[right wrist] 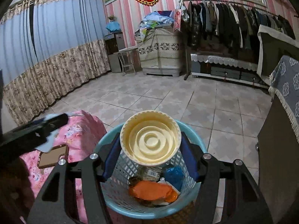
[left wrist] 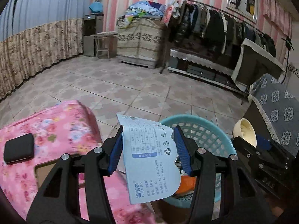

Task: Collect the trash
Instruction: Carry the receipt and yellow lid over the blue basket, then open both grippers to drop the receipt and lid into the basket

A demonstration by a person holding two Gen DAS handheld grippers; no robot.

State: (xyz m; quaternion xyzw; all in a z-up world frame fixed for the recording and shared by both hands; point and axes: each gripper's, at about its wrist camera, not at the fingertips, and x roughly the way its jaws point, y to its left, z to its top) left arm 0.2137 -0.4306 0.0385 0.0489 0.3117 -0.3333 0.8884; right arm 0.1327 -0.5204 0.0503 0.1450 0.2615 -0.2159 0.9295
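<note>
My left gripper [left wrist: 149,130] is shut on a pale blue printed package [left wrist: 149,164] that bows between the blue pads, beside the turquoise mesh basket [left wrist: 205,125]. My right gripper [right wrist: 150,138] is shut on a cream paper cup [right wrist: 150,140], with its mouth facing the camera, directly above the basket [right wrist: 194,134]. Inside the basket lie an orange wrapper [right wrist: 151,190], a blue wad [right wrist: 173,173] and other scraps. The cup [left wrist: 244,132] also shows at the right of the left wrist view. The left gripper [right wrist: 54,119] shows at the left of the right wrist view.
Left of the basket is a pink floral cloth surface [left wrist: 56,123] with a black case [left wrist: 18,150] and a phone [right wrist: 53,155] on it. A cabinet under a blue-grey cloth [left wrist: 276,108] stands at the right. Tiled floor [left wrist: 130,85] stretches to a clothes rack [left wrist: 214,24].
</note>
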